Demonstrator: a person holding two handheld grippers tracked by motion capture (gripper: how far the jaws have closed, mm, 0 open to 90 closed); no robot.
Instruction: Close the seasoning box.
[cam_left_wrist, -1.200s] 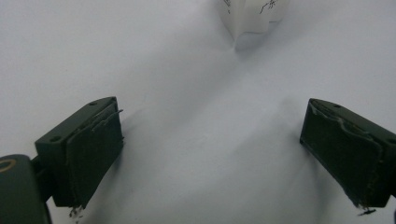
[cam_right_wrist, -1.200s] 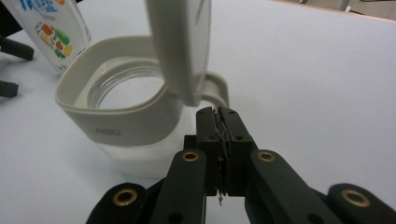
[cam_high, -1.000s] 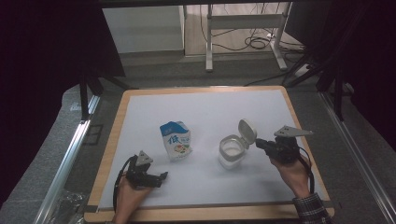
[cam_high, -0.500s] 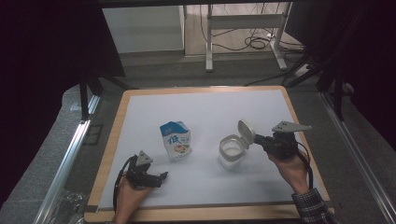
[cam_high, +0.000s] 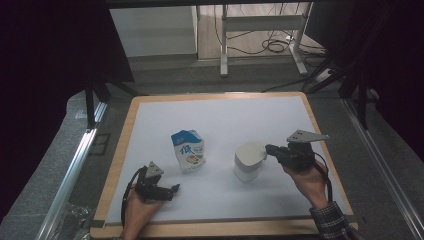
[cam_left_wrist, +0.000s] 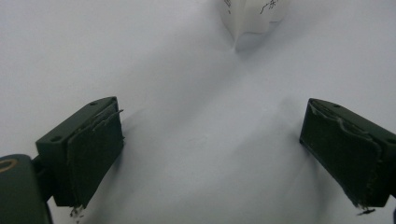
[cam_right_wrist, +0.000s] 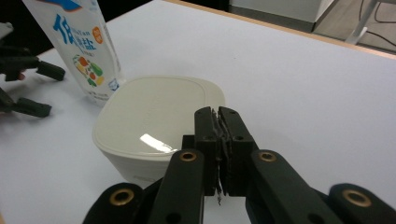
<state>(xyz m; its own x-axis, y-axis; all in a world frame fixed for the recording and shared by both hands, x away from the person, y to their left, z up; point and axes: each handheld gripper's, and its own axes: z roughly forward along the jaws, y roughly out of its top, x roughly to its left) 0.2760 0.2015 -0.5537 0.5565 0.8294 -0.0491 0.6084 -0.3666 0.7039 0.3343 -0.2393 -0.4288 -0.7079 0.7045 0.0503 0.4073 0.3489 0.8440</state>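
A white lidded container (cam_high: 248, 160) stands right of centre on the white board (cam_high: 225, 112), its lid lying flat and closed (cam_right_wrist: 154, 116). My right gripper (cam_high: 270, 149) comes in from the right, its jaws pressed together with nothing visible between them, tips (cam_right_wrist: 218, 116) over the lid's near edge. A blue-and-white pouch (cam_high: 189, 150) with printed vegetables stands upright left of the container (cam_right_wrist: 77, 42). My left gripper (cam_high: 174, 190) rests low at the board's front left, open and empty (cam_left_wrist: 210, 154), pointing toward the pouch's base (cam_left_wrist: 252, 16).
The board has a wooden rim (cam_high: 120, 150) and sits on a grey surface. Metal rails (cam_high: 75, 160) run along the left side. Behind the board are a desk frame (cam_high: 260, 35) and cables on the floor. White surface lies bare between the two grippers.
The container's lid, tilted up before, now lies flat and closed. The right gripper has shifted slightly toward the container. The left gripper has stayed where it was.
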